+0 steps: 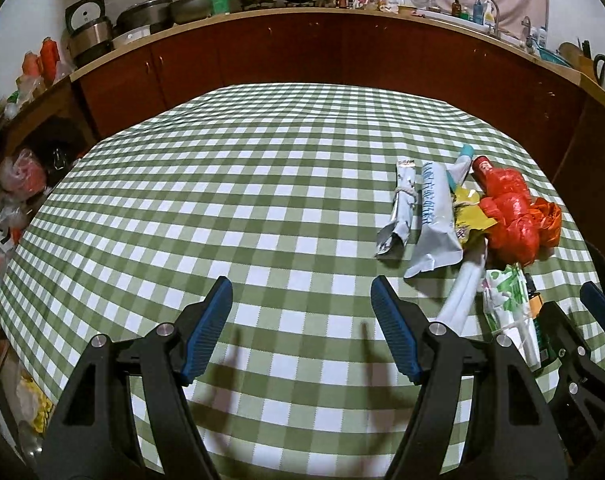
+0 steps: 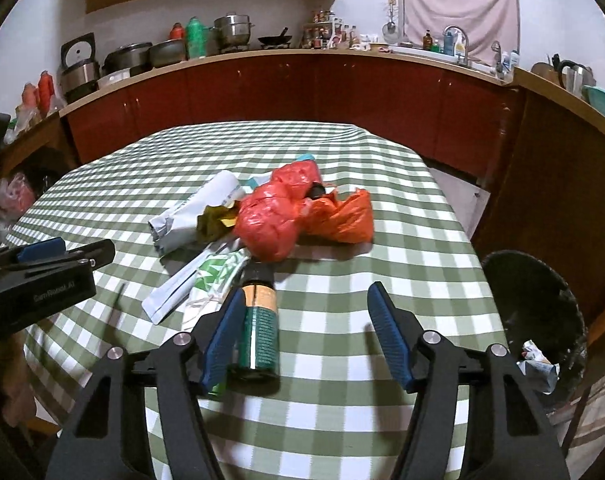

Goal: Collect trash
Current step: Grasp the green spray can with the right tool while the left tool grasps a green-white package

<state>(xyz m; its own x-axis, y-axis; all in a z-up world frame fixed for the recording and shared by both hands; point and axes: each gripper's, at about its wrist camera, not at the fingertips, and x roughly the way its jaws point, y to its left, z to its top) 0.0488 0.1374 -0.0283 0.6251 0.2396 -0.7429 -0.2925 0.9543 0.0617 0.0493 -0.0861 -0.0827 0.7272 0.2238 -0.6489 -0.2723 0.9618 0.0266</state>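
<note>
A heap of trash lies on the green checked table [image 1: 222, 200]: a red plastic bag [image 2: 266, 224], an orange bag [image 2: 342, 216], a grey mailer [image 2: 190, 216], a yellow wrapper [image 2: 218, 220] and a green-and-white wrapper [image 2: 214, 276]. A dark green bottle [image 2: 258, 332] with an orange label band lies nearest me, between the jaws of my right gripper [image 2: 307, 290]. It rests beside the left pad, and the right pad stands well apart from it. My left gripper [image 1: 300, 284] is open over bare cloth, left of the heap, with the red bag [image 1: 510, 208] and mailer [image 1: 434, 220] to its right.
A black trash bin [image 2: 542, 312] stands off the table's right edge with crumpled paper [image 2: 538, 364] inside. A rolled packet tied with string [image 1: 400, 208] lies at the heap's left. Red cabinets and a cluttered counter run behind the table. Bags pile up on the floor at left [image 1: 18, 176].
</note>
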